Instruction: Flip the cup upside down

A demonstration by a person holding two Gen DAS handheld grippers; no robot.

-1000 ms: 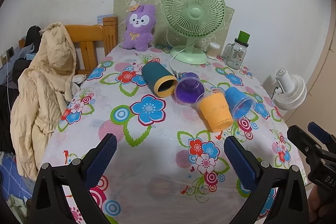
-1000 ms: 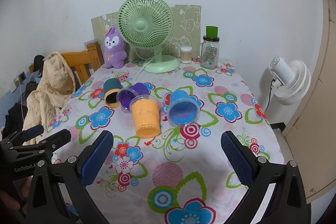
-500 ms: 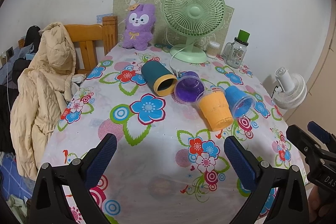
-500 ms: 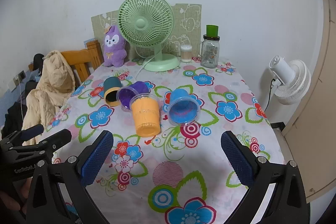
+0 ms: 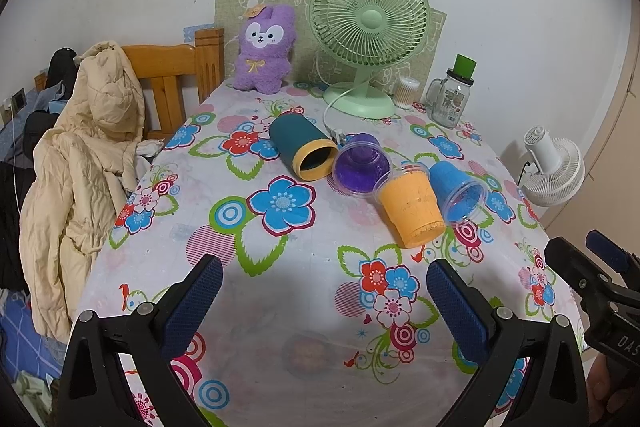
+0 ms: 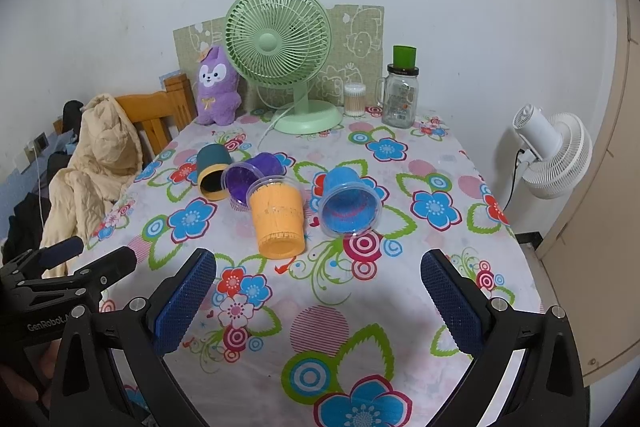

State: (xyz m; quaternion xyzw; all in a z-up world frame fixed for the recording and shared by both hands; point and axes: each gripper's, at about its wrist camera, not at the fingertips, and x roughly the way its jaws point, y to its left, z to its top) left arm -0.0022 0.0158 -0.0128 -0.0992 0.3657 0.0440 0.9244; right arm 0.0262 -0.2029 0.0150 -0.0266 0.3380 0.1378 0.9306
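Several cups lie on their sides in a row on the flowered tablecloth: a dark teal cup [image 5: 301,147] [image 6: 213,171], a purple cup [image 5: 362,163] [image 6: 250,179], an orange cup [image 5: 412,209] [image 6: 278,217] and a blue cup [image 5: 458,193] [image 6: 350,203]. My left gripper [image 5: 324,305] is open and empty above the near table edge, short of the cups. My right gripper [image 6: 318,303] is open and empty, also short of them. Each gripper shows at the edge of the other's view.
A green desk fan [image 5: 368,39] [image 6: 280,51], a purple plush toy [image 5: 264,51], a glass jar with a green lid [image 6: 400,95] and a cotton swab tub [image 6: 355,99] stand at the back. A chair with a beige coat [image 5: 80,163] is left; a white fan [image 6: 554,155] is right.
Both grippers have edged slightly forward toward the cups. The cups have not moved and both grippers stay open.
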